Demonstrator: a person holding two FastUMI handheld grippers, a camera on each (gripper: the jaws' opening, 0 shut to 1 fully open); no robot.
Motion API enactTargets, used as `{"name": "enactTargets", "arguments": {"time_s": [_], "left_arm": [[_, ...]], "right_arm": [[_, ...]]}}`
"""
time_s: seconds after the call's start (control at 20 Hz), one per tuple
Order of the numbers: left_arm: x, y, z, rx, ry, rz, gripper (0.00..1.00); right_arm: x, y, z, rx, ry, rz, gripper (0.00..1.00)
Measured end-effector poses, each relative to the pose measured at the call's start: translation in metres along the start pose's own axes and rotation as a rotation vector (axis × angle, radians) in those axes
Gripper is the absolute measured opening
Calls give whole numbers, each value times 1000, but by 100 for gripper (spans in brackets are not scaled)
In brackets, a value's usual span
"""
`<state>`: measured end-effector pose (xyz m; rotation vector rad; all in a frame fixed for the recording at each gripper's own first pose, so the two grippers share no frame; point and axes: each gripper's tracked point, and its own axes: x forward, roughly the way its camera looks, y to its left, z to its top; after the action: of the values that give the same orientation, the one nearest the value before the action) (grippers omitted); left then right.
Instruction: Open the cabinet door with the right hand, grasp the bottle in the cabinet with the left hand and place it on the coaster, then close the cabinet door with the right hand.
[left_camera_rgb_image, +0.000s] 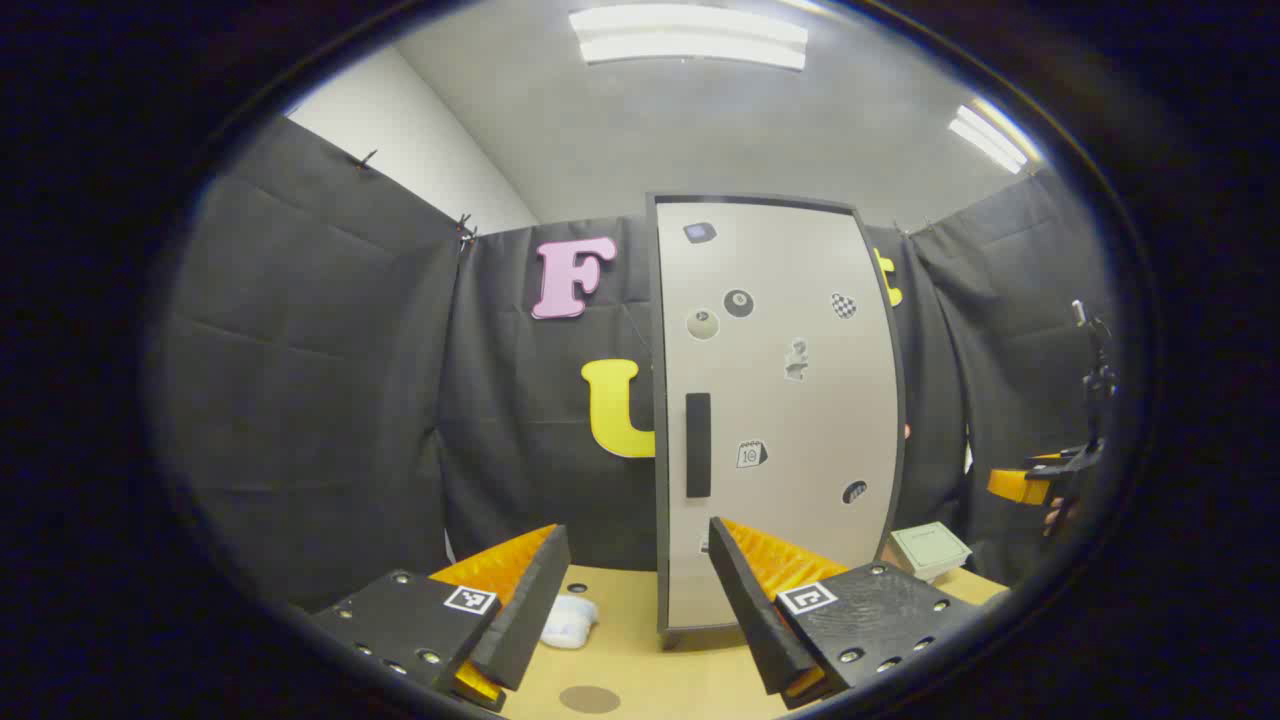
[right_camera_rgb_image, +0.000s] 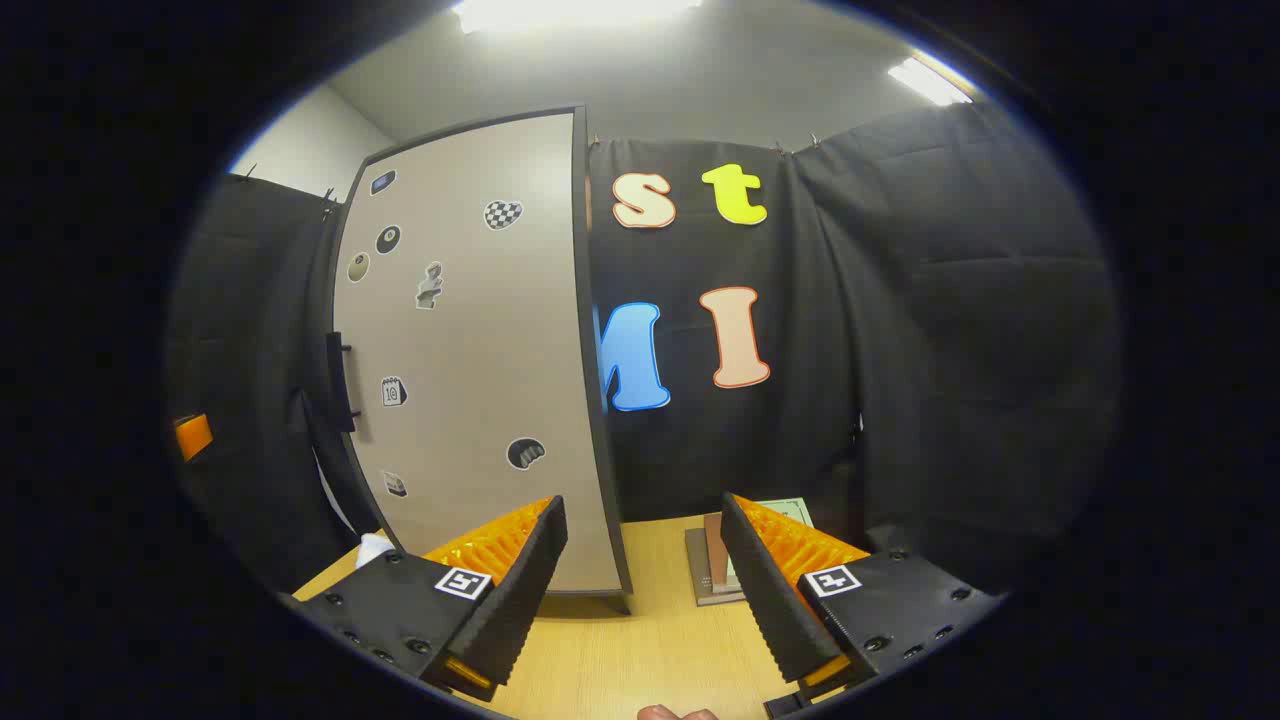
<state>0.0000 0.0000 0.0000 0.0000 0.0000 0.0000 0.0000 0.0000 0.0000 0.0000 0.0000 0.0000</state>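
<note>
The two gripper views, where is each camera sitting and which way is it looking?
Left gripper view: rides on the left gripper, facing the closed cabinet door and its handle head-on; its open jaws show at the bottom, the right gripper far right.
Right gripper view: rides on the right gripper, facing the door's right edge and the books; its open jaws show below, with a fingertip.
Shared: the door, the handle and the table.

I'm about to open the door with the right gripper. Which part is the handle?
Find the tall pale cabinet door standing on the wooden table. The handle is the dark upright bar at mid-height near its left edge; unlike the small flat stickers, it stands proud.
</note>
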Motion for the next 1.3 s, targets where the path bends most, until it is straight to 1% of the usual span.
{"name": "enactTargets", "arguments": {"time_s": [0.05,0.1,0.15,0.35,0.5,0.55,0.6,0.65,0.75,0.8,0.85,0.9,1.1,1.3], "left_arm": [[0,2,-3,6,3,-5,84],[1,2,-5,2,5,-21,84],[2,3,-10,-8,12,-37,84],[9,17,-31,-45,48,-56,84],[12,29,-33,-73,43,-70,86],[13,34,-33,-78,40,-70,86],[14,40,-36,-83,42,-66,84],[15,45,-38,-91,42,-61,86],[20,50,-42,-107,47,-63,86],[19,53,-47,-108,54,-63,86],[21,56,-51,-105,57,-61,86],[22,58,-53,-103,58,-61,86],[14,69,-71,-91,75,-55,86],[1,84,-92,-80,97,-27,86]], "right_arm": [[0,6,0,6,5,0,98],[0,12,2,15,-2,-3,93],[-3,17,6,23,-17,-8,98],[-9,30,4,-6,-34,-32,98],[-13,35,3,-8,-27,-57,98],[-13,35,3,-6,-31,-68,92],[-13,36,5,-5,-36,-77,92],[-12,39,7,-5,-39,-81,98],[-10,46,8,-8,-41,-85,98],[-10,50,9,-8,-43,-84,92],[-10,55,9,-7,-45,-80,92],[-10,60,11,-9,-48,-75,98],[-7,81,17,-26,-54,-49,98],[2,111,29,-22,-60,2,98]]}}
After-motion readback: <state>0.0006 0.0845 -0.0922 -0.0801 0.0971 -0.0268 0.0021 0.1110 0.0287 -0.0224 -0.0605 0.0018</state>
